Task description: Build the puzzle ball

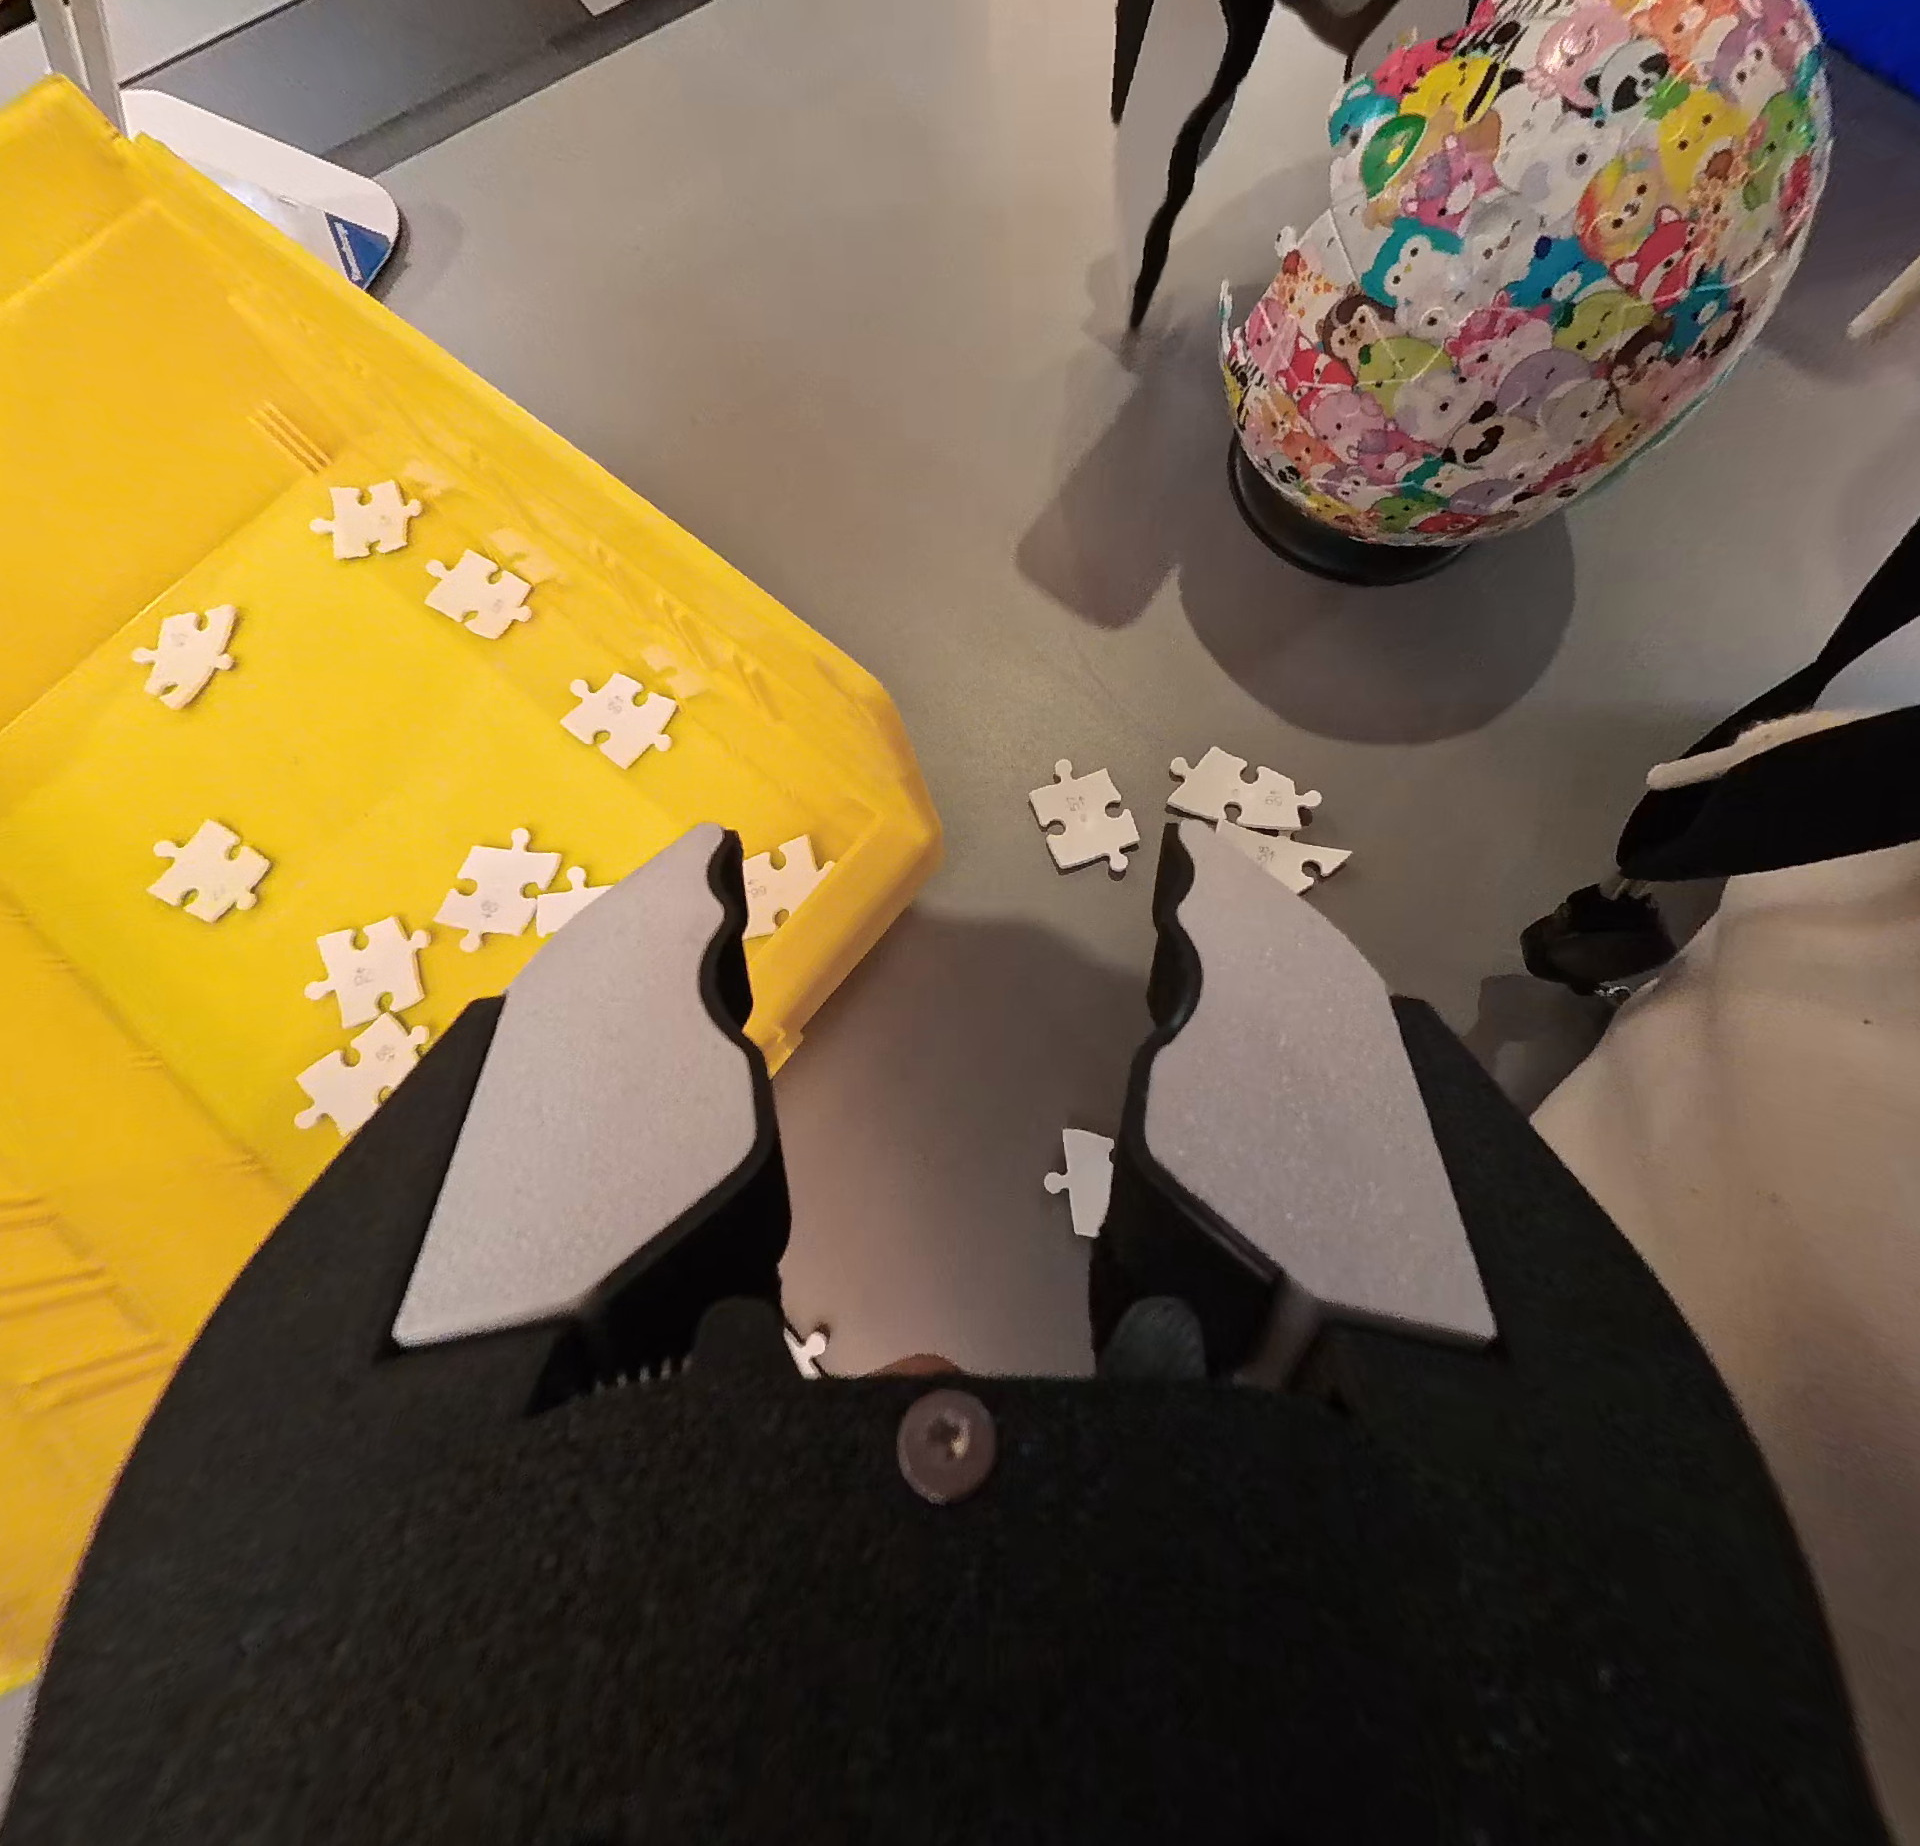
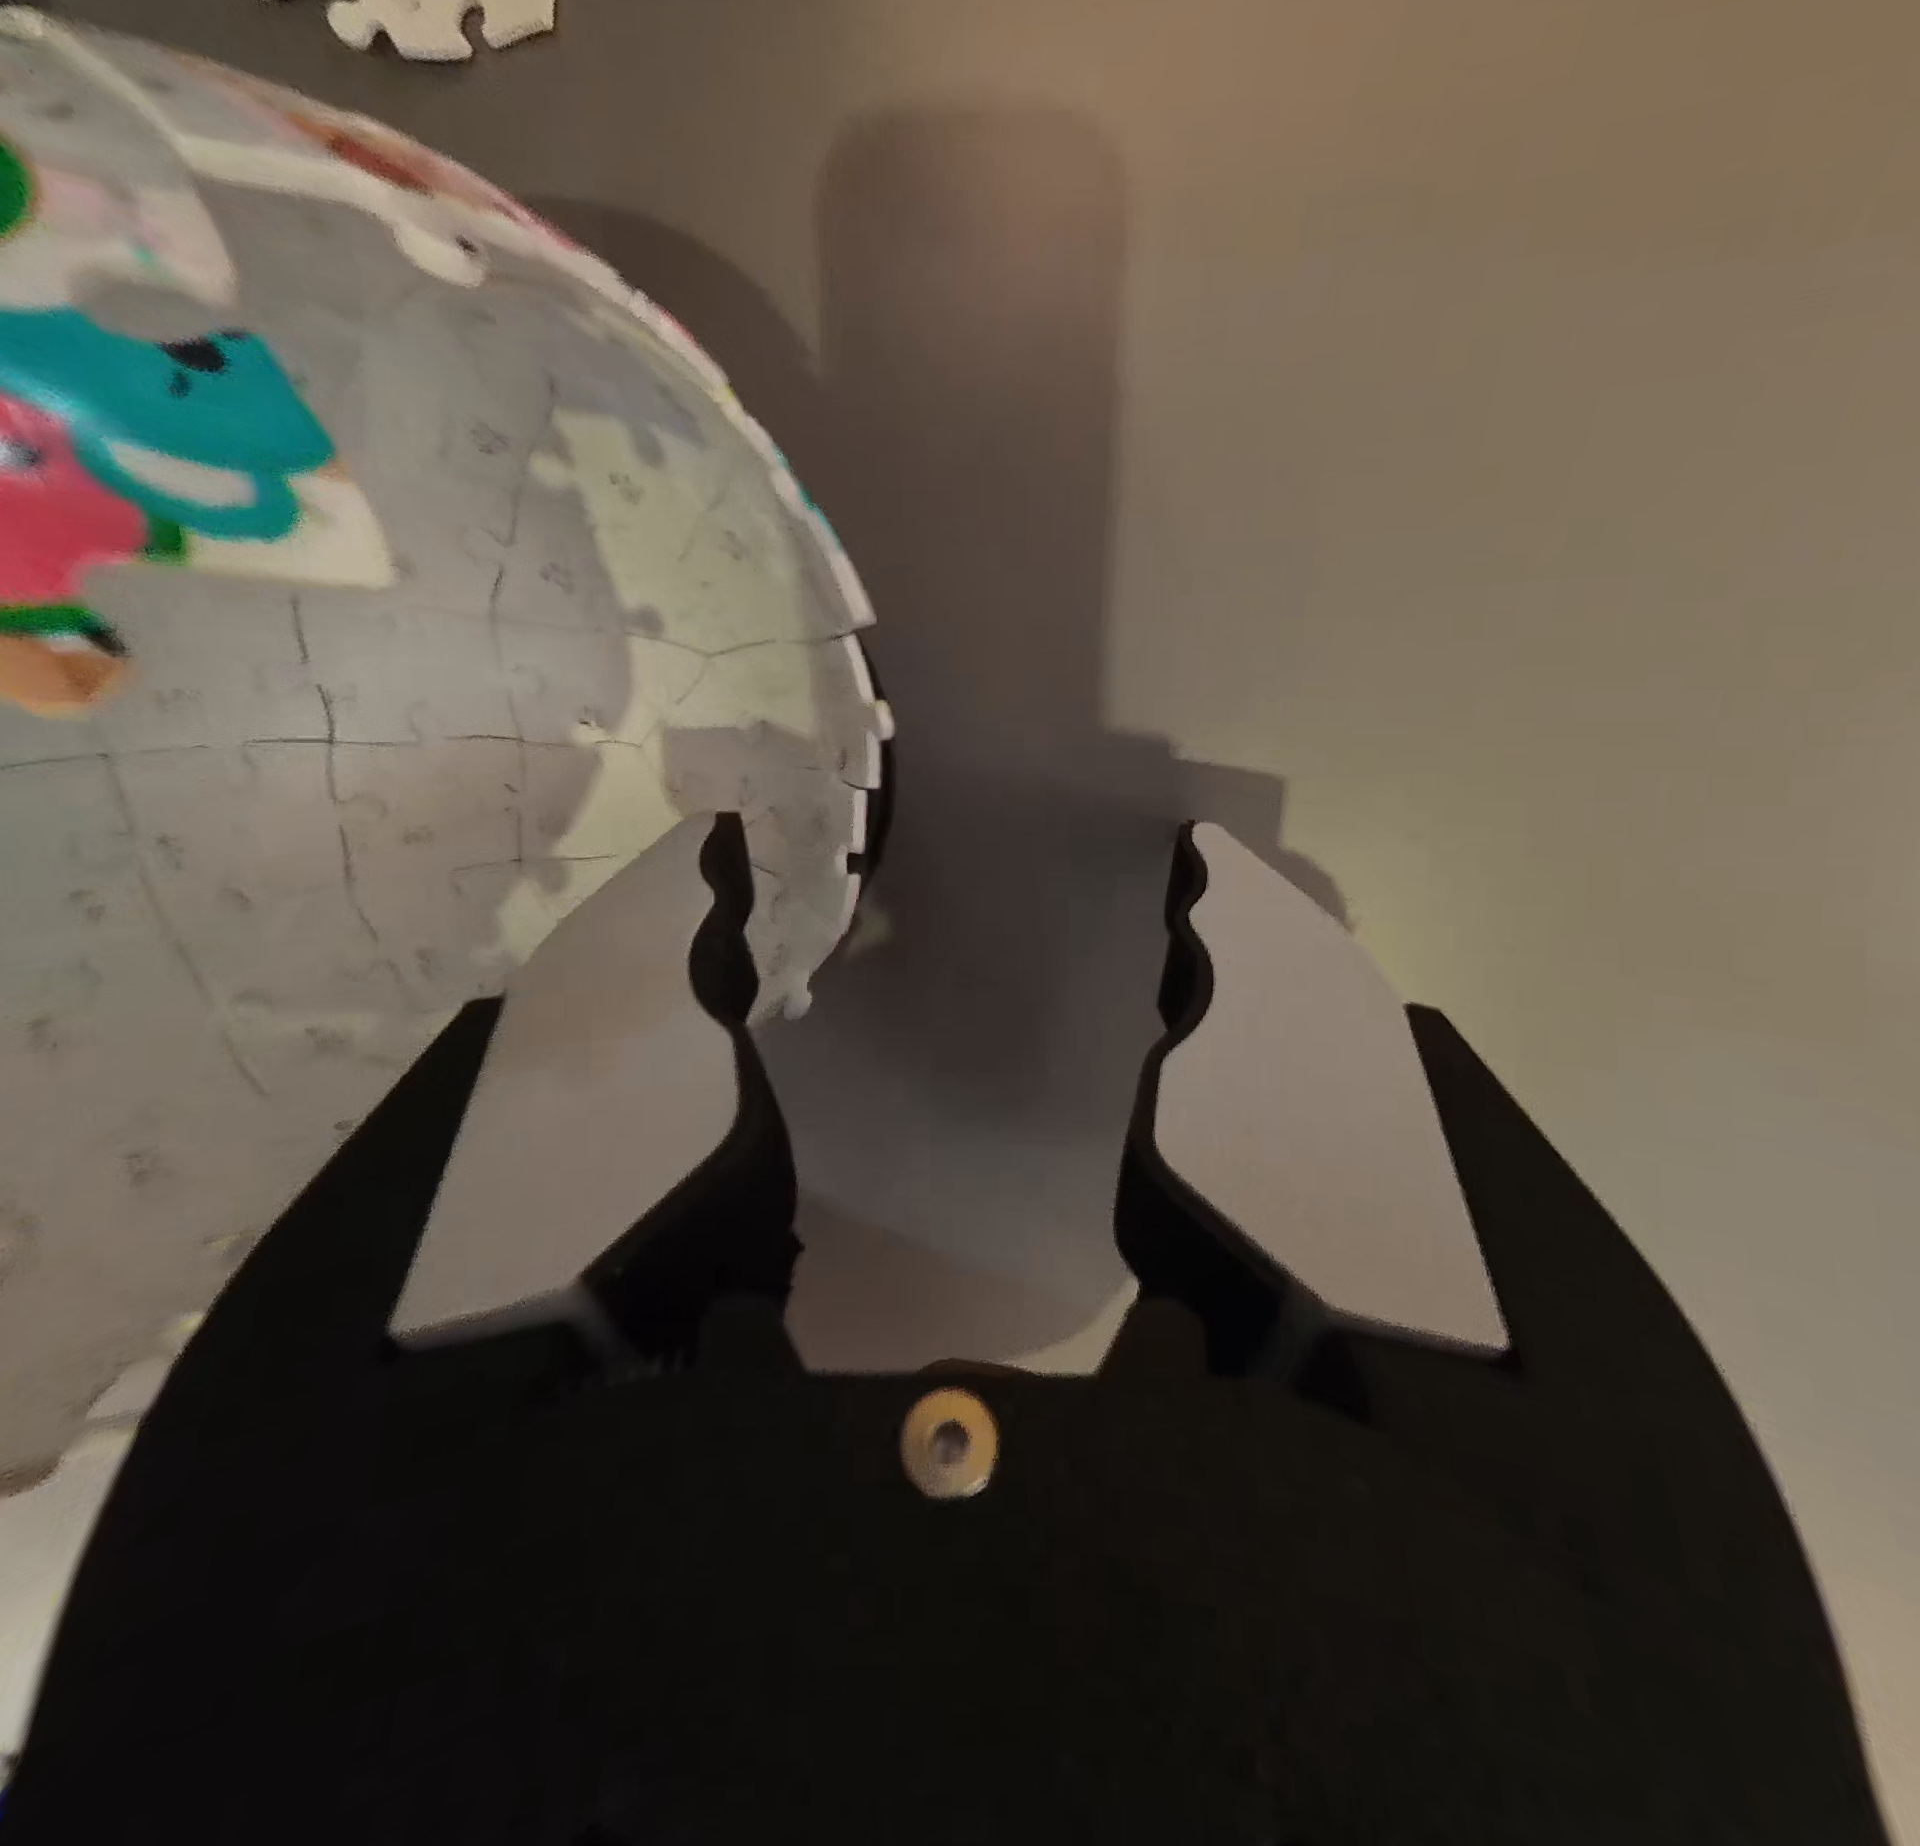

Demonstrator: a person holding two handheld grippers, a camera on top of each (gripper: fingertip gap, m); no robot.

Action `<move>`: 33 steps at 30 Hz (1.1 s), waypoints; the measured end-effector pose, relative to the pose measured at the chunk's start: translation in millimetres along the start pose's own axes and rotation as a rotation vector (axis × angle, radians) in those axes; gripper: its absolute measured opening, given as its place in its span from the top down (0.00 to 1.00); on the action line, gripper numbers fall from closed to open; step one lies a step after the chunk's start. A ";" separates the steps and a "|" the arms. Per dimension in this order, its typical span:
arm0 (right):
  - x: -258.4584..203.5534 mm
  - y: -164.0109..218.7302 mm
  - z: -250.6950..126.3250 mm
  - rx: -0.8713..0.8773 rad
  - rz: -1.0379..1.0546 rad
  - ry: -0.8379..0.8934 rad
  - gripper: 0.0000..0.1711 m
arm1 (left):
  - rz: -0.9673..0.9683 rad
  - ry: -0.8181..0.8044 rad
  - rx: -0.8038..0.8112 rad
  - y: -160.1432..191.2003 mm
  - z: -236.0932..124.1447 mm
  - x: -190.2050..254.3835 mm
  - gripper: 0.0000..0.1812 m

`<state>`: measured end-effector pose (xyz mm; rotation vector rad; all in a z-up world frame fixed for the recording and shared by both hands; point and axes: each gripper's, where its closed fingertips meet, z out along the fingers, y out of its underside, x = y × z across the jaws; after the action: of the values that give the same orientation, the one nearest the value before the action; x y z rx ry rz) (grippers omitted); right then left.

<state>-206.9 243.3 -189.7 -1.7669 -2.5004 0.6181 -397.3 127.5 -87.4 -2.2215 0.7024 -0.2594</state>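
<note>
Spread and empty left hand-held gripper [image 1: 940,851] above loose white pieces [image 1: 1081,816] on grey tabletop [image 1: 831,342], half-built puzzle ball [image 1: 1538,269] at one o'clock, likely light, brittle at open rim, best cradled; right hand-held gripper [image 2: 951,840] likewise spread beside it; yellow bin [image 1: 208,446] at ten.

The black left hand-held gripper [image 1: 943,840] with grey-faced fingers points downward, jaws spread and empty. The matching right hand-held gripper [image 2: 956,830] likewise gapes empty.
</note>
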 end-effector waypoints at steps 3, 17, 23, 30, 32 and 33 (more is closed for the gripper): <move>3.4 1.2 1.4 -0.011 -0.034 0.036 0.59 | 0.003 -0.002 -0.005 0.7 0.1 0.1 0.59; 3.1 0.8 2.6 -0.012 -0.056 0.054 0.57 | 0.009 -0.002 -0.004 0.8 -0.2 1.9 0.59; 3.6 -0.2 2.9 -0.015 -0.046 0.058 0.57 | 0.014 -0.004 0.003 -1.0 -1.9 3.3 0.59; 6.0 -0.1 -0.2 0.037 -0.007 0.070 0.56 | 0.040 -0.035 0.011 -7.9 -14.0 9.9 0.59; 6.7 -2.7 -1.5 0.062 -0.009 0.086 0.56 | 0.044 -0.043 0.008 -8.4 -16.6 13.1 0.59; 7.9 -2.2 -1.3 0.061 -0.008 0.098 0.56 | 0.050 -0.050 0.004 -8.5 -17.7 14.7 0.59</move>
<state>-211.4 250.2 -189.4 -1.7218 -2.3968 0.5852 -388.6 112.9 -69.7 -2.1958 0.7283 -0.1799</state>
